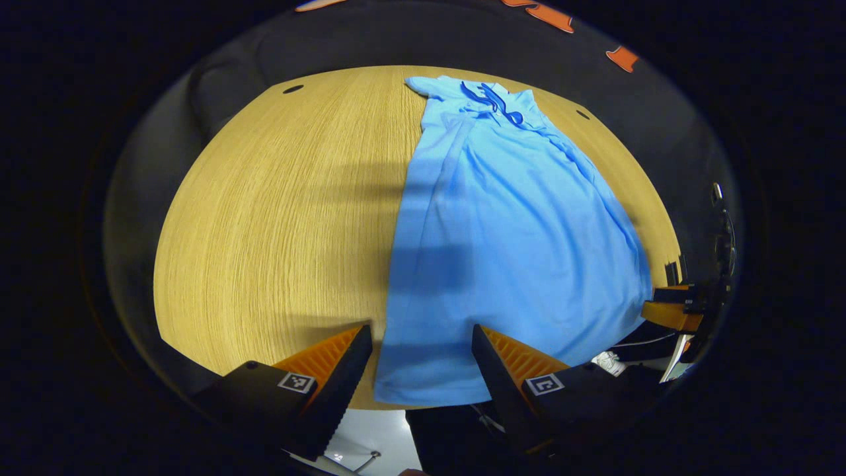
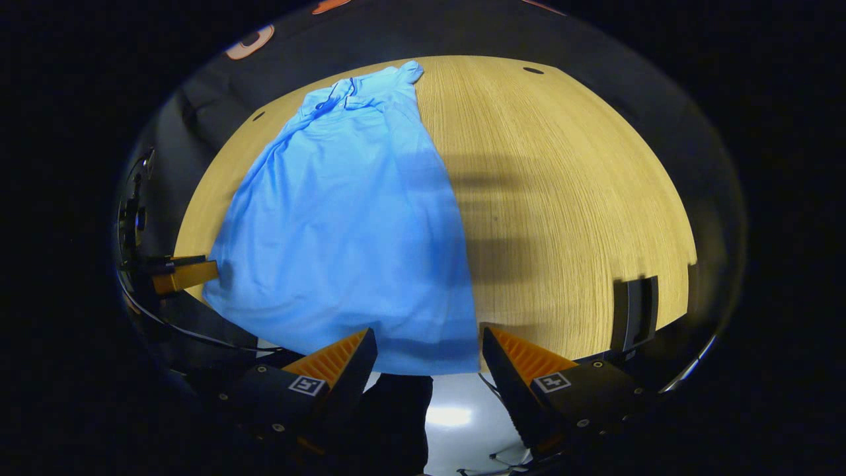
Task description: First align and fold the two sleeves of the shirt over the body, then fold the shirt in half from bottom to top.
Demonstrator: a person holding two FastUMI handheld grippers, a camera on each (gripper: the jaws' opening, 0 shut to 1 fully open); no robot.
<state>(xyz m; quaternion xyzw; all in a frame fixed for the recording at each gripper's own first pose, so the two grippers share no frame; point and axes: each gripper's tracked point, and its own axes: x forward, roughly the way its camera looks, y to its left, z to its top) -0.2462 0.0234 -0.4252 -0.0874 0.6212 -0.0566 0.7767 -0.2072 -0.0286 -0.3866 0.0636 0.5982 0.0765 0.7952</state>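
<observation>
In the left gripper view, bare wooden surface (image 1: 277, 218) fills the 9 o'clock side. To its right the blue shirt (image 1: 509, 244) lies flat as a long narrow shape, sleeves folded in over the body, collar at 12 o'clock near the far edge and hem at 6 o'clock, hanging slightly past the near edge. The left gripper (image 1: 422, 344) hovers over the hem's left corner with its fingers spread wide, holding nothing. At 3 o'clock the right gripper (image 1: 671, 311) shows just beside the shirt's right edge; its state cannot be told from here.

In the right gripper view, the left gripper (image 2: 182, 272) sits at 9 o'clock, just beside the shirt's (image 2: 344, 225) left edge. The shirt runs from collar at 12 o'clock to hem at 6 o'clock. The right gripper (image 2: 428, 349) hangs over the hem's right corner, fingers spread apart and empty. Bare surface (image 2: 568, 218) stretches toward 3 o'clock.
</observation>
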